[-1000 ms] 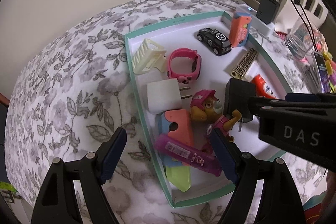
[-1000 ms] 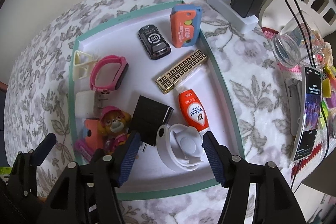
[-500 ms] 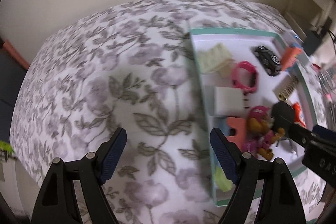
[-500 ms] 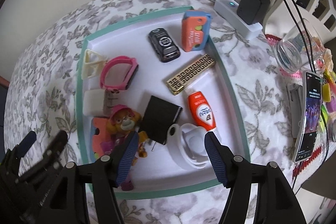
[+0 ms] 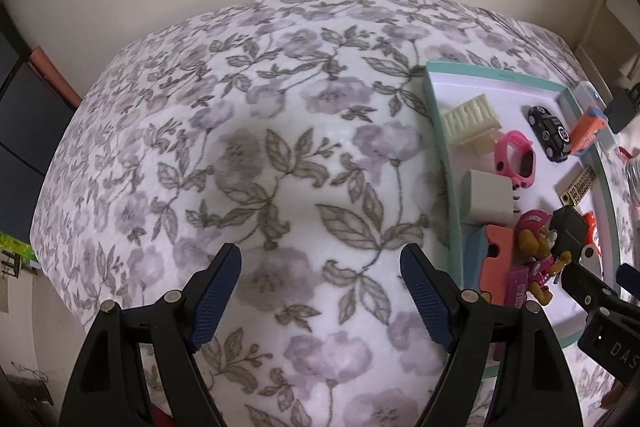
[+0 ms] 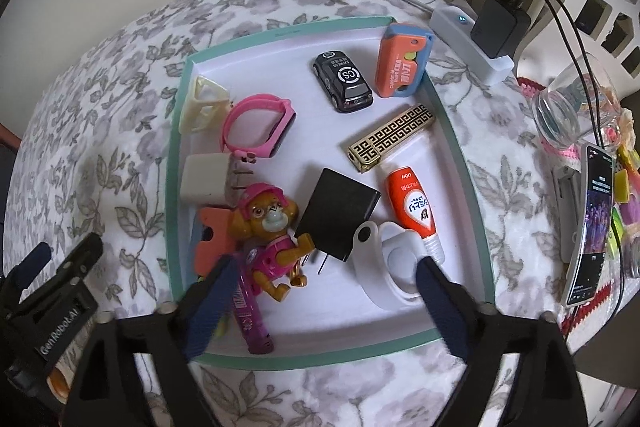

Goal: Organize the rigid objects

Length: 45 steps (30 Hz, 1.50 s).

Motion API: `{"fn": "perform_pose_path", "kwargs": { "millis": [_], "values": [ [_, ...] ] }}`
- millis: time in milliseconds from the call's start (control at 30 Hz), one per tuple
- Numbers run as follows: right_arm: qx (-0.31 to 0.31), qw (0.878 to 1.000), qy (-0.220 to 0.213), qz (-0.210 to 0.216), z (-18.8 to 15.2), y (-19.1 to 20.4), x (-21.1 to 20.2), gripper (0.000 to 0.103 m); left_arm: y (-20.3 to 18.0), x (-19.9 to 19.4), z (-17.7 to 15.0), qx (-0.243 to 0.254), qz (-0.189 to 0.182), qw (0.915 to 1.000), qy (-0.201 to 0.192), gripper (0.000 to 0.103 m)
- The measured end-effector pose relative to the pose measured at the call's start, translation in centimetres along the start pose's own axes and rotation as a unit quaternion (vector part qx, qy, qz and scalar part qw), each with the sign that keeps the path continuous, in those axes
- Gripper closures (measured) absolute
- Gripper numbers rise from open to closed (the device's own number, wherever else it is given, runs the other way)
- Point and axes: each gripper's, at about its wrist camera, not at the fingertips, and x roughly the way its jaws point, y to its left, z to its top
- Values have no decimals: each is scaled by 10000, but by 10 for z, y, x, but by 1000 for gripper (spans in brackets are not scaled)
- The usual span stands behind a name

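A teal-rimmed white tray [image 6: 175, 163] on the floral cloth holds several small things. Among them are a dog figure [image 6: 268, 227], a black adapter [image 6: 340, 211], an orange tube [image 6: 412, 203] and a white round holder [image 6: 384, 263]. My right gripper [image 6: 326, 275] hangs over the tray's near end with its jaws opening. The white holder lies between them by the right finger, and the pads do not press on it. My left gripper [image 5: 320, 259] stands open over bare cloth left of the tray [image 5: 440, 147], with nothing between its fingers.
Also in the tray are a black toy car [image 6: 344, 81], an orange-blue case [image 6: 402, 61], a gold patterned bar [image 6: 392, 137], a pink band [image 6: 256, 127] and a white plug [image 6: 204, 179]. Right of the tray are a power strip [image 6: 468, 39], a glass jar [image 6: 572, 107] and a phone [image 6: 592, 227].
The right jaws have spread wide off the white holder, which now lies in the tray. The left gripper has swung left, away from the tray and out over the cloth.
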Motion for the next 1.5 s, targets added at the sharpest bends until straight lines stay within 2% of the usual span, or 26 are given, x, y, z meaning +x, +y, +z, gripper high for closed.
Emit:
{"fn": "perform_pose_path", "kwargs": {
  "millis": [133,200,233,567,833,1000,1500],
  "values": [
    [17,10000,-69,6,-1,0,-3,3,10,-2,-1,-117,-45,9999,3,20],
    [3,9999,-109,4,-2,1,-5,0,14,-3,-1,-172,-52,9998,-15,11],
    [-10,9999,-133,-2,-2,2,-7,0,15,-4,-1,-198,-49,9998,-41,9],
    [-103,9991,-417,-18,-7,10,-24,0,31,-15,-4,-405,-148,9988,-239,9],
    [-226,9980,-582,-53,-12,19,-36,0,38,-21,-9,-503,-223,9982,-217,9],
    [-261,9973,-679,-62,-16,23,-44,0,39,-28,-12,-500,-176,9980,-337,9],
    [-313,9966,-763,-14,-25,26,-56,0,37,-40,-19,-455,-180,9974,-533,9]
  ]
}}
